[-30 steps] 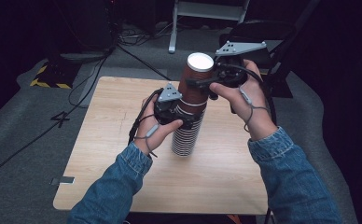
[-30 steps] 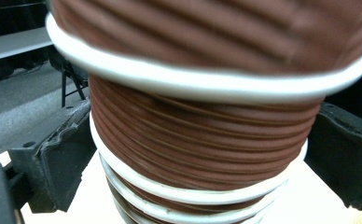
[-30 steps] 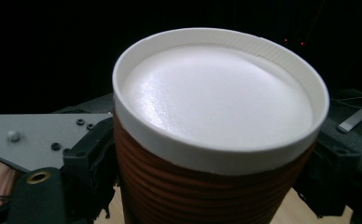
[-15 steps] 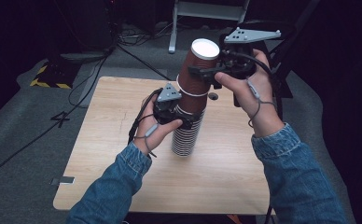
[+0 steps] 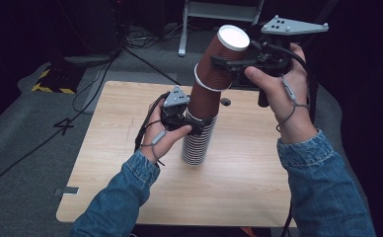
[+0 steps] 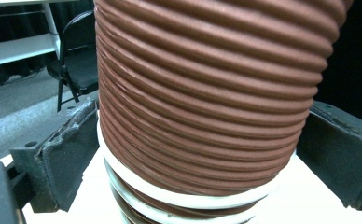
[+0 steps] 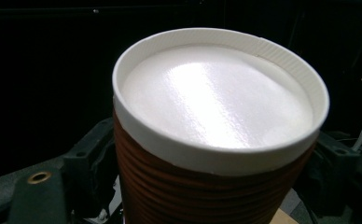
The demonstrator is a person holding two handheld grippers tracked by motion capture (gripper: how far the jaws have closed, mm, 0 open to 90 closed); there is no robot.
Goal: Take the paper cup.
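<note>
A stack of upside-down brown ribbed paper cups (image 5: 197,144) with white rims stands mid-table. My left gripper (image 5: 195,123) is shut on the stack near its top; in the left gripper view the ribbed cup wall (image 6: 207,93) sits between both black pads (image 6: 69,158). My right gripper (image 5: 235,62) is shut on the top cup (image 5: 220,58), which is raised off the one below and tilted to the right. The right gripper view looks onto this cup's white base (image 7: 219,100), with a black finger (image 7: 88,154) on each side.
The wooden table (image 5: 258,187) has bare room around the stack and a small dark hole (image 5: 224,102) behind it. Cables (image 5: 130,47) and a metal stand (image 5: 214,11) lie on the grey floor beyond. A black chair (image 6: 76,56) stands farther off.
The right gripper has lifted the top cup up and to the right, so it now sits higher and more tilted. The left gripper and stack have stayed still.
</note>
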